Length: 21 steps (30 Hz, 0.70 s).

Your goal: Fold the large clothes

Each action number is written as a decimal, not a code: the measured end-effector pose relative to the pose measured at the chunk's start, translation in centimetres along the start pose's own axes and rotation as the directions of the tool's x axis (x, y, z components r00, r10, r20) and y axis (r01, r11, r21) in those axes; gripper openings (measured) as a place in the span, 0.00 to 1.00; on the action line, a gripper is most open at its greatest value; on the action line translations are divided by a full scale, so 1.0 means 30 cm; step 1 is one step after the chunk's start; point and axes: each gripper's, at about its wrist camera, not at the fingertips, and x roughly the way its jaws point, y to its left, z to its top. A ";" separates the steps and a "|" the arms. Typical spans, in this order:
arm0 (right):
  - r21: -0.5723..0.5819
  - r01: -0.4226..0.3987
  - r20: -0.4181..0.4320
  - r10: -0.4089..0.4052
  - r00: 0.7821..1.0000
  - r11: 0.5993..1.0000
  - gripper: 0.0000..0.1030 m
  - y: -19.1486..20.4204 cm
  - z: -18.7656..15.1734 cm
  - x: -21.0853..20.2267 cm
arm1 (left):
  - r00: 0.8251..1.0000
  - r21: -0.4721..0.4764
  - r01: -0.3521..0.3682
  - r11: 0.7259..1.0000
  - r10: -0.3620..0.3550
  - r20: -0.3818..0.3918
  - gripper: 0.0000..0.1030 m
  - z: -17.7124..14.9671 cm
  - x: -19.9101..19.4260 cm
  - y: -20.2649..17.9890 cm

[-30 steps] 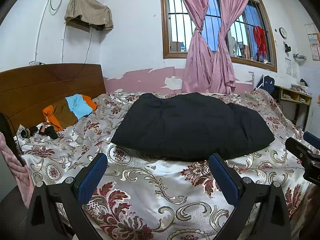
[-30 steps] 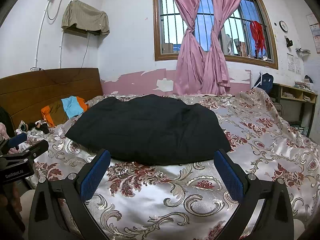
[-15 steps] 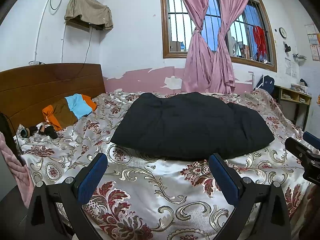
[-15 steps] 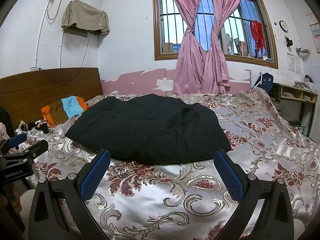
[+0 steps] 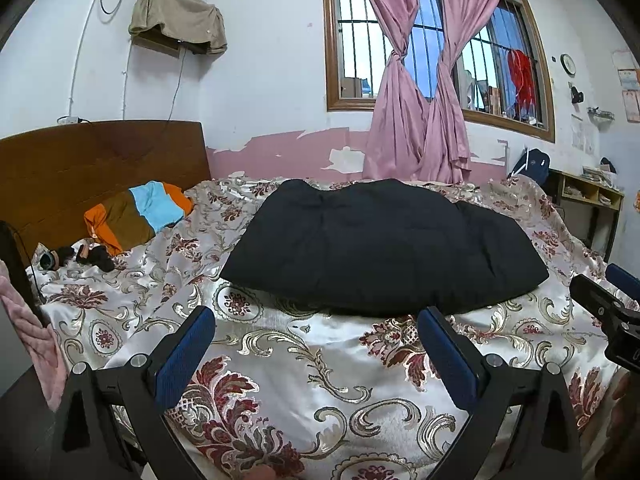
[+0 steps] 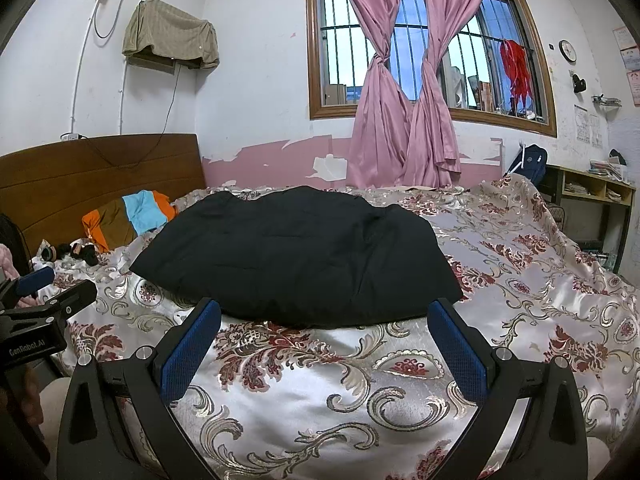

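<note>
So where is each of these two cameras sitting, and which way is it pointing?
Left wrist: on the left hand-held gripper, open, facing across the bed to the black garment; the right one shows at the right edge.
Right wrist: on the right hand-held gripper, open, facing likewise; the left one shows at the left edge.
Shared: garment, floral bedspread, window, headboard.

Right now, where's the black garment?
In both wrist views the black garment lies mid-bed on the floral bedspread, beyond both open grippers, right of the striped pillow by the headboard.
</note>
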 end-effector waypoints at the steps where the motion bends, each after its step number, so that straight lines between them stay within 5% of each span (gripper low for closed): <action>1: 0.000 0.000 0.000 0.000 1.000 1.000 0.98 0.001 0.002 0.001 | 1.000 0.003 -0.001 1.000 0.001 0.003 0.99 -0.004 -0.006 -0.005; 21: -0.001 -0.001 -0.001 0.001 1.000 1.000 0.99 -0.004 -0.001 0.000 | 0.999 0.018 -0.025 1.000 0.026 -0.019 0.99 0.012 0.011 0.002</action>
